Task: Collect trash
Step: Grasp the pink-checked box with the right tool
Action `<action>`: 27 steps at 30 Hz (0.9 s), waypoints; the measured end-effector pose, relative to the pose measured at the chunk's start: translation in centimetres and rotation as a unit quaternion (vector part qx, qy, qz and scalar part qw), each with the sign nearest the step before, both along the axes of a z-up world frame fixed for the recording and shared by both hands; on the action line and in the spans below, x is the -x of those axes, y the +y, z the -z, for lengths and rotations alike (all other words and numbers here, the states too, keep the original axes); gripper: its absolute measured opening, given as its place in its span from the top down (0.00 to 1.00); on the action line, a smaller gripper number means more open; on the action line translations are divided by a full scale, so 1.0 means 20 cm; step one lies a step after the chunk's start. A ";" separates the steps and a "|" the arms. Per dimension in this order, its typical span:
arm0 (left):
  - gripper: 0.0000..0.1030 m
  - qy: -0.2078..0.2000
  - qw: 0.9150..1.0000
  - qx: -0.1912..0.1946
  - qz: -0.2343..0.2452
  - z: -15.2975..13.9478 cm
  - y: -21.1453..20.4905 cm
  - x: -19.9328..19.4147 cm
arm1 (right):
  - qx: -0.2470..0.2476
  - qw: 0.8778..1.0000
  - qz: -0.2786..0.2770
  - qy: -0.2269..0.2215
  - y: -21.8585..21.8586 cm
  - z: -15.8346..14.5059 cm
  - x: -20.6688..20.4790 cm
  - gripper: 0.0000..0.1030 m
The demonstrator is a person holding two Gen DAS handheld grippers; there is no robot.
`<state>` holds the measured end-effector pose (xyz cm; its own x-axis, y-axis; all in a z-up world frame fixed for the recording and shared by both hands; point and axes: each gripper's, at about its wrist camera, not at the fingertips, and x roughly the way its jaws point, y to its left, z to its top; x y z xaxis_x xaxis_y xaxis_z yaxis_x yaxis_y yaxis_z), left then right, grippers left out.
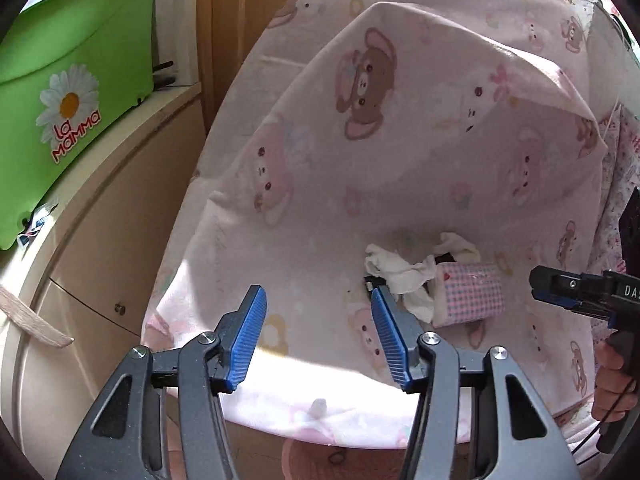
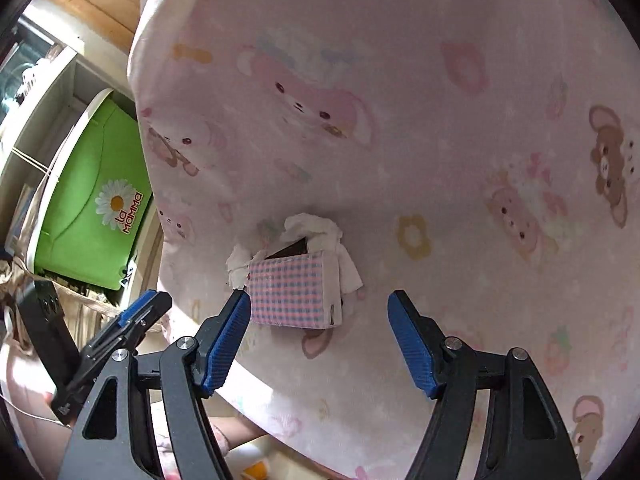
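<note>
1. The step in hand looks like reaching for the trash. Nothing is picked up yet.
2. The trash is a bunch of crumpled white tissues (image 1: 404, 276). They lie on a pink cloth with bears (image 1: 360, 168) that covers the table, I think.
3. A small pink checked box (image 1: 472, 296) lies in the same pile, touching the tissues. A small dark thing peeks out between them, but I cannot tell what it is.
4. In the left view the pile sits at about 3 o'clock from the middle of the picture. In the right view it sits at about 7 o'clock from the middle, close to the middle.
5. The left tool (image 1: 320, 336) has its 2 fingers apart. Nothing is between them. Its right finger tip is just beside the tissues.
6. The right tool (image 2: 320, 340) has its 2 fingers wide apart too. The checked box sits just past its left finger tip, but the pads do not press on it.
7. A green tub with a daisy (image 1: 76, 100) stands on a cream cabinet (image 1: 100, 248), at 9 o'clock in the left view.
8. Next, I think 1 tool needs to go down so a tissue is between its fingers, then squeeze.
9. Tissue is soft and light, so a gentle squeeze is enough.
</note>
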<state>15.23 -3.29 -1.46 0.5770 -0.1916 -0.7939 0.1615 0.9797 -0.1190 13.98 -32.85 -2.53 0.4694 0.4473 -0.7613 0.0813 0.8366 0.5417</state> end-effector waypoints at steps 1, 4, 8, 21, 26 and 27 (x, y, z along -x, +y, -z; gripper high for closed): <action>0.49 0.000 1.000 -0.007 -0.005 0.00 0.01 0.00 | -0.004 1.000 0.003 0.003 0.00 0.02 -0.01 0.29; 0.49 -0.008 1.000 -0.018 -0.021 -0.02 0.04 -0.01 | -0.021 1.000 0.021 0.007 0.01 0.05 -0.02 0.29; 0.45 -0.031 0.998 -0.037 -0.032 -0.09 0.08 0.00 | 0.029 0.998 0.044 0.024 0.08 0.09 -0.04 0.17; 0.31 -0.056 0.996 -0.033 -0.054 -0.20 0.13 -0.02 | 0.185 0.982 0.023 -0.035 0.49 0.11 -0.04 0.13; 0.28 -0.065 0.996 -0.041 -0.054 -0.20 0.09 -0.02 | 0.175 0.984 0.022 -0.035 0.54 0.13 -0.06 0.13; 0.28 -0.064 0.996 -0.041 -0.054 -0.19 0.09 -0.03 | 0.178 0.983 0.018 -0.032 0.56 0.14 -0.08 0.13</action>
<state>15.74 -1.50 2.39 0.6879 -0.0609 -0.7233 0.0641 0.9977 -0.0230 15.49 -21.73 -5.34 0.5327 0.1397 -0.8347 0.0888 0.9716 0.2192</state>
